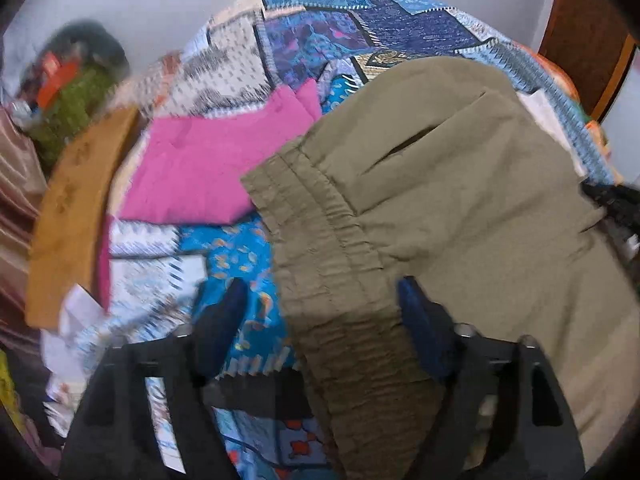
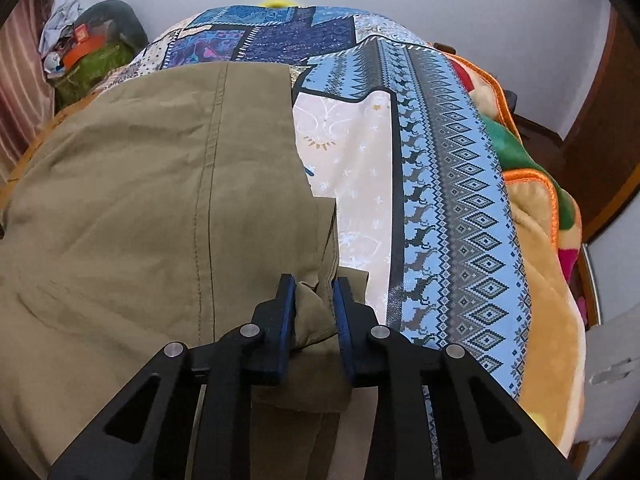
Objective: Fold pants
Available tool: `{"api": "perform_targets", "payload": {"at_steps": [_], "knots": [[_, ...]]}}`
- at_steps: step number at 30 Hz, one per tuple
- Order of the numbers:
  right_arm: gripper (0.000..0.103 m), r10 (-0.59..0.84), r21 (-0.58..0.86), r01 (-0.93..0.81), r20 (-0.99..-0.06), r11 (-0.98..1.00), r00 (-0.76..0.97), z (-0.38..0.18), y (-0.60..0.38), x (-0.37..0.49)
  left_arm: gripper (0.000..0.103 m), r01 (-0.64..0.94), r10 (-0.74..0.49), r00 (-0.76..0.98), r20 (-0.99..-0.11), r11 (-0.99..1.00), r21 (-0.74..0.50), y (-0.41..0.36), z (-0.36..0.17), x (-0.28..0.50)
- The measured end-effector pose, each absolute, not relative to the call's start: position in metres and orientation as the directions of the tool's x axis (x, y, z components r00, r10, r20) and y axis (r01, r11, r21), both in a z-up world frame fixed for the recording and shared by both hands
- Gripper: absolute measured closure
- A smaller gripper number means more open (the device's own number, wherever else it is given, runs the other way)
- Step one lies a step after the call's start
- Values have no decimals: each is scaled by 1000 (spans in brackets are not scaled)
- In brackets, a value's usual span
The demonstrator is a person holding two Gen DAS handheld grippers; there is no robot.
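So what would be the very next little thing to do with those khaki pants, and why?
Probably close the left gripper on the waistband. Its jaws stand wide open with the gathered elastic band running between them, ungripped, while the right gripper already pinches a bunched bit of the khaki pants. Holding both ends should let the pants be lifted and folded over the patterned bedspread.

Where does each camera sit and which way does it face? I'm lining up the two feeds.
Left wrist: on the left gripper, looking along its wide-open blue-tipped fingers at the olive-green fabric pants, elastic waistband between them, and a pink folded cloth.
Right wrist: on the right gripper, looking along its fingers, nearly closed on a bunch of the pants.
Shared: the pants, the blue patchwork-print bedsheet, and a green bag against the white wall.
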State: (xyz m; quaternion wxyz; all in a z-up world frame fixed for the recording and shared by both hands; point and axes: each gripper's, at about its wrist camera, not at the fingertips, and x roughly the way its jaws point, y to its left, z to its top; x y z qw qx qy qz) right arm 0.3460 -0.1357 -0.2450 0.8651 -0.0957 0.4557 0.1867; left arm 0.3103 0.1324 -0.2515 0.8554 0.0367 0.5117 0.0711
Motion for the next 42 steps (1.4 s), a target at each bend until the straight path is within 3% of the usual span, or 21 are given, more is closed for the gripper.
{"api": "perform_targets", "payload": {"at_steps": [2, 7, 12, 13, 15, 20, 27, 33, 42], "knots": [[86, 212, -20, -406, -828, 914, 519, -243, -134, 343, 12, -57, 182, 498, -848, 983, 177, 130, -251, 307], [80, 164, -69, -399, -838, 914, 520, -232, -133, 338, 13, -61, 129, 457, -880, 992, 114, 138, -236, 308], [78, 167, -88, -415, -825, 906, 539, -207, -134, 330, 13, -43, 170, 500, -849, 984, 172, 140, -209, 307], [76, 179, -83, -419, -817, 904, 548, -200, -134, 329, 13, -40, 170, 508, -844, 984, 174, 141, -204, 308], [61, 212, -66, -427, -793, 902, 571, -185, -132, 327, 13, -31, 166, 520, -838, 984, 176, 145, -195, 313], [52, 305, -17, -452, -714, 892, 630, -147, -120, 334, 11, -73, 203, 533, -822, 978, 194, 159, -190, 332], [52, 312, -10, -452, -710, 892, 631, -148, -97, 380, 11, -135, 116, 487, -866, 989, 56, 187, -216, 367], [52, 286, 2, -430, -750, 903, 596, -179, -84, 429, 11, -125, 74, 439, -896, 992, 21, 193, -250, 390], [52, 331, 93, -419, -772, 903, 542, -215, -65, 485, 11, -104, -32, 457, -889, 991, -89, 200, -268, 405]]}}
